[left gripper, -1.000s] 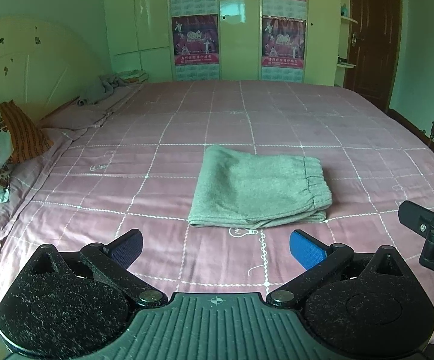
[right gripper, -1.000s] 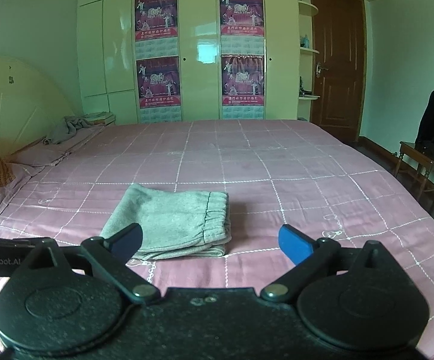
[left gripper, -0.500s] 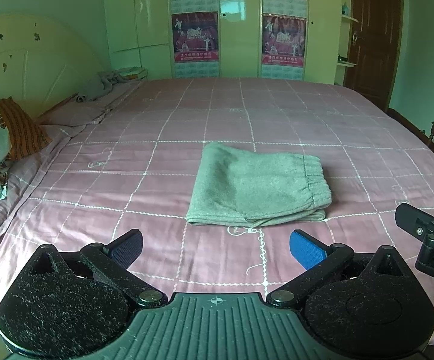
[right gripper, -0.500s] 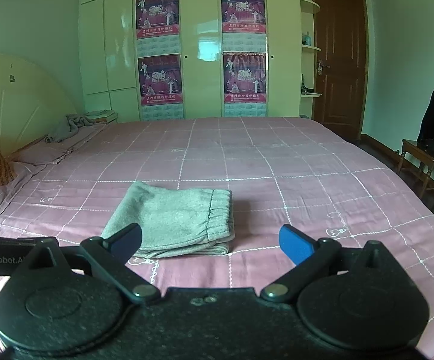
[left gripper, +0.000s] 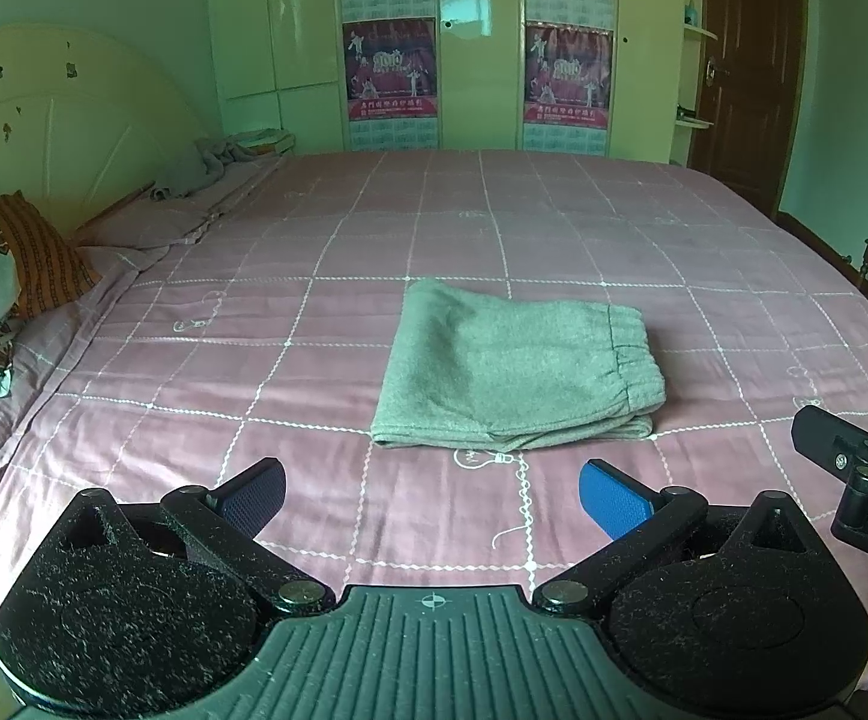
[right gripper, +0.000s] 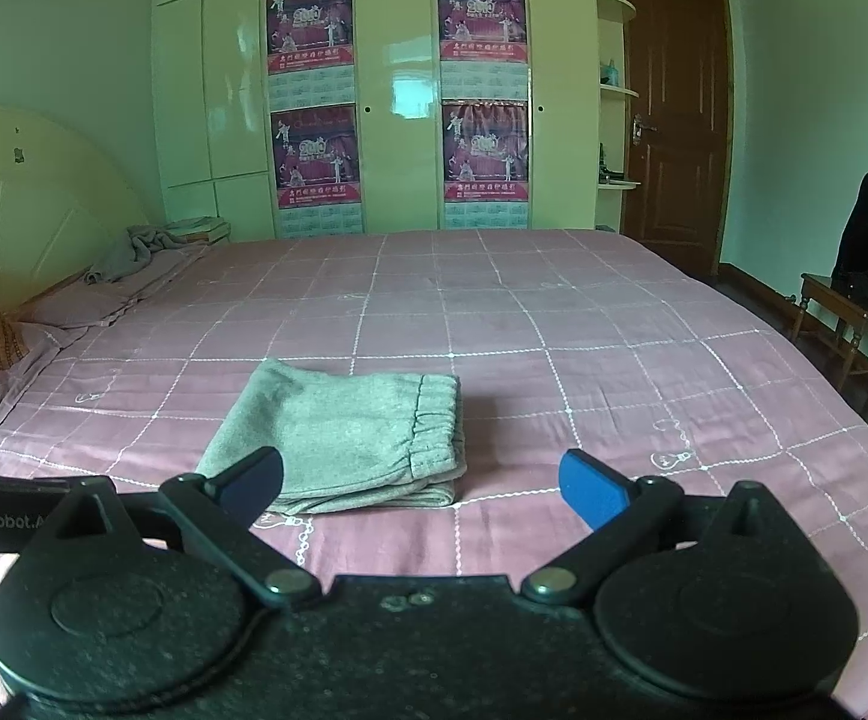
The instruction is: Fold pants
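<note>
The left gripper [left gripper: 431,495] is hovering with its fingers [left gripper: 613,507] spread wide, holding and touching nothing; only pink bedspread is showing between the two blue pads. The right gripper [right gripper: 422,483] is hanging the same way, its fingers [right gripper: 591,489] splayed far apart and empty.

The pants [left gripper: 518,378] are lying folded into a flat grey rectangle on the bed [left gripper: 254,312], just ahead of the left gripper's fingers and a little toward its right finger. Their elastic waistband is facing right, and the layered folded edge is running along the near side, closest to the fingertips but apart from them. From the right wrist view the pants [right gripper: 344,438] are sitting ahead and to the left, with the left fingertip overlapping the near left corner of the cloth in the picture; whether it is touching cannot be told.

The right gripper's black body [left gripper: 854,468] is showing at the right edge of the left view, beside the pants and clear of them.

Open bedspread is stretching all around the fingers. Pillows [left gripper: 8,294] are lying far left, a wardrobe [right gripper: 398,102] is standing beyond the far edge, and a chair [right gripper: 848,318] is standing off the bed's right side.
</note>
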Tool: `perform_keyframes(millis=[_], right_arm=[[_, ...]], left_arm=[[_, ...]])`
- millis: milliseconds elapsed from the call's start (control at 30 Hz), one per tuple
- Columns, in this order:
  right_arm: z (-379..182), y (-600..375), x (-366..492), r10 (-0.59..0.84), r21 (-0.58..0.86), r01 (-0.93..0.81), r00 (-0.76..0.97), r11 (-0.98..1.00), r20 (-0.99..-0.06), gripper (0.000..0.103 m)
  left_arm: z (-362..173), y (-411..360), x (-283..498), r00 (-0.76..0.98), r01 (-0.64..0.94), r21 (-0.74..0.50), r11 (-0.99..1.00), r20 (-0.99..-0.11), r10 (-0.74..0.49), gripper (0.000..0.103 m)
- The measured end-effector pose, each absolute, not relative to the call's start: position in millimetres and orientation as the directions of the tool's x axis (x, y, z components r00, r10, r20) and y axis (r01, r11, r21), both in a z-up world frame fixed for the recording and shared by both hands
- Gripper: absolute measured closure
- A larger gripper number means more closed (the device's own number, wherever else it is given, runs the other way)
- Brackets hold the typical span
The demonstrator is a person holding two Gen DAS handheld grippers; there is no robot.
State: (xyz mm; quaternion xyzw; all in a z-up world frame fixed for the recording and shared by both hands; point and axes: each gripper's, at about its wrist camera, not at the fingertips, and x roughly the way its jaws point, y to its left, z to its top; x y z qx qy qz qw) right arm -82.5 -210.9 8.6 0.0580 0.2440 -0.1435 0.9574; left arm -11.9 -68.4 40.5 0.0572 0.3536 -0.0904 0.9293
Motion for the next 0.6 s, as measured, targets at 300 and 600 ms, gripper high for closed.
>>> perform_keyframes(millis=[300, 600], right_arm=[[5.7, -209.2, -80.3, -0.250, 0.038, 0.307, 0.836, 0.951, -0.488, 0.004], [4.8, -209.4, -78.9, -0.249, 0.041, 0.308, 0.834, 0.951, -0.492, 0.004]], left_arm=[[39.6, -69.9, -11.0, 0.730, 0.215, 0.046, 0.975, -0.671, -0.130, 0.000], [37.2, -71.3, -8.5, 0.725, 0.216, 0.046, 0.975, -0.677, -0.129, 0.000]])
